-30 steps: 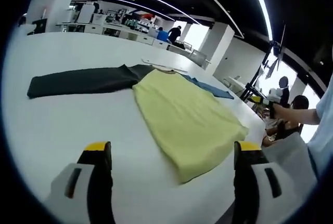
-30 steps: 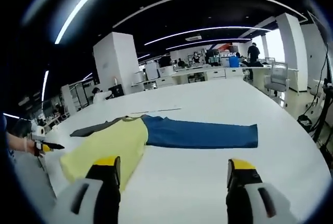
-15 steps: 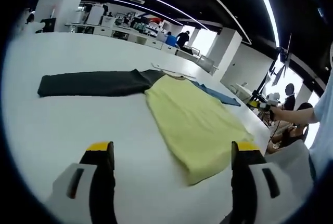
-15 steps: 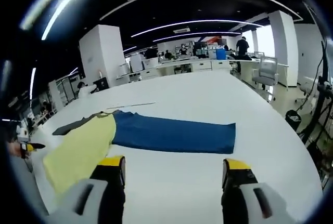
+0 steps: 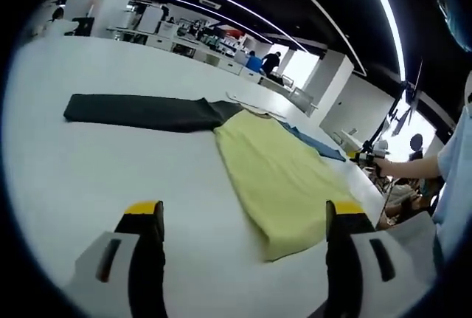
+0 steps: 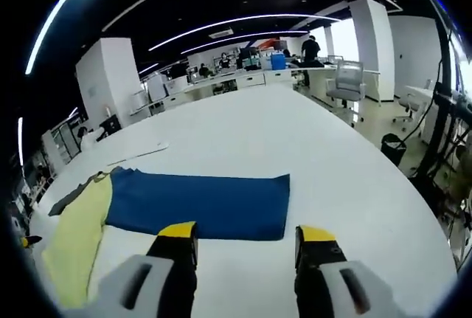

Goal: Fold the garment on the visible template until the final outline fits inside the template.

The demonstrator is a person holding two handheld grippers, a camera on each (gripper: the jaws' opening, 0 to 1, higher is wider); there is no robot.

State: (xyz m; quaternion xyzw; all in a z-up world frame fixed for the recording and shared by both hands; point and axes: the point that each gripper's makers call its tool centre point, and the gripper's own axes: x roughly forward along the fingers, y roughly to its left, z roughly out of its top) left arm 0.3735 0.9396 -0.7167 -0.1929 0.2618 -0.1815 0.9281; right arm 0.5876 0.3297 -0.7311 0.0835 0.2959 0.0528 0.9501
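My right gripper (image 6: 243, 238) had advanced to the blue sleeve (image 6: 199, 204); both grippers' jaws were released. Next: grasp its end.

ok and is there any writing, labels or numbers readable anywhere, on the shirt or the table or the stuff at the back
None can be read.
Yellow, blue and dark grey long-sleeved garment: plain panels, no print or label showing.
White table: no markings that read as text.
Distant desks and shelves: any signs there are too small and blurred to read.
Yellow-tipped jaws in both views: no lettering visible.
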